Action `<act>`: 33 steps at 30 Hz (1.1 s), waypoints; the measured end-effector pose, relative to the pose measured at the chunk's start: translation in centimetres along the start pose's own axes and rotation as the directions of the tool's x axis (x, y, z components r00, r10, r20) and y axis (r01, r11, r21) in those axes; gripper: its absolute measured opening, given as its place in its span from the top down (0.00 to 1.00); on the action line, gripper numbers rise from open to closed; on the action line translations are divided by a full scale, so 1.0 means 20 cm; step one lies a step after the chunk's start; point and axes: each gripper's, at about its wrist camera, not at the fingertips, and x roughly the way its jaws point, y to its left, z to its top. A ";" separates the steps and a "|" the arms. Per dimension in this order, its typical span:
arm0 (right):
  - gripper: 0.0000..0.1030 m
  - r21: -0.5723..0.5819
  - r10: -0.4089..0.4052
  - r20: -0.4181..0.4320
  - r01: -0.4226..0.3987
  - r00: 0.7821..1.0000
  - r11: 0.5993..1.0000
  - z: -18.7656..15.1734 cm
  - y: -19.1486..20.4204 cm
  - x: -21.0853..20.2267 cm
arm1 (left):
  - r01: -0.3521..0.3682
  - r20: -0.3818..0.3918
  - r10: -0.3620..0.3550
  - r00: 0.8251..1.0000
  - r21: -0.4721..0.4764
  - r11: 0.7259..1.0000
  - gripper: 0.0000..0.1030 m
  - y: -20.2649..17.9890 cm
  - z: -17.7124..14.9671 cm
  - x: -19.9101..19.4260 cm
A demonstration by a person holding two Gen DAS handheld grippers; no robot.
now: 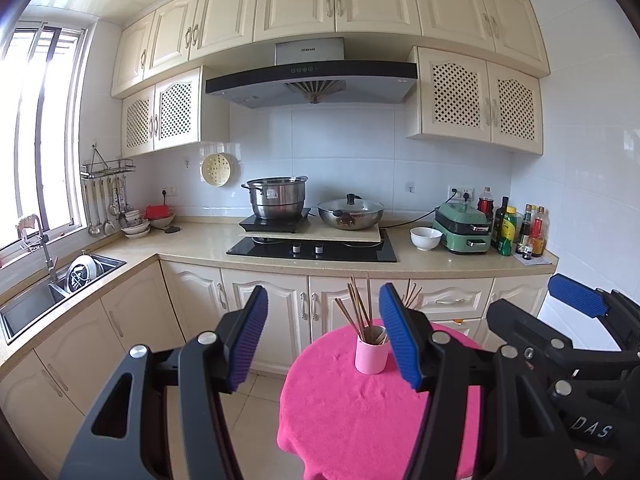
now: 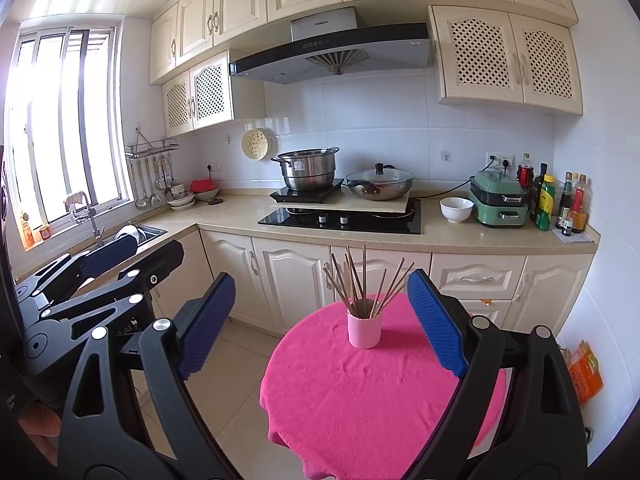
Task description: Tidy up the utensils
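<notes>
A pink cup [image 1: 371,356] [image 2: 364,330] stands upright on a round table with a pink cloth [image 1: 352,412] [image 2: 360,392]. Several brown chopsticks [image 1: 358,308] [image 2: 356,280] stand fanned out in the cup. My left gripper [image 1: 324,336] is open and empty, held above the table's near left side, short of the cup. My right gripper [image 2: 320,320] is open and empty, also held short of the cup. The right gripper shows at the right edge of the left wrist view [image 1: 580,300]. The left gripper shows at the left of the right wrist view [image 2: 92,276].
Behind the table runs a kitchen counter [image 2: 460,240] with a hob [image 2: 340,220], a steel pot [image 2: 308,170], a lidded wok [image 2: 380,184], a white bowl [image 2: 456,209], a green cooker [image 2: 500,200] and bottles [image 2: 560,200]. A sink [image 1: 36,300] is at the left. Tiled floor [image 2: 236,360] surrounds the table.
</notes>
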 end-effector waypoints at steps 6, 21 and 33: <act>0.16 0.004 0.001 -0.004 -0.001 1.000 1.000 0.00 -0.01 0.01 | 0.003 -0.005 -0.003 1.000 0.001 1.000 0.44 0.00 0.00 0.00; 0.16 0.008 0.001 -0.018 0.000 1.000 1.000 0.00 -0.02 0.03 | 0.004 -0.019 -0.004 1.000 0.005 1.000 0.44 0.00 0.00 0.04; 0.16 0.018 0.000 -0.026 0.000 1.000 1.000 0.00 -0.05 0.09 | 0.007 -0.032 -0.007 0.999 0.012 1.000 0.44 -0.01 -0.01 0.10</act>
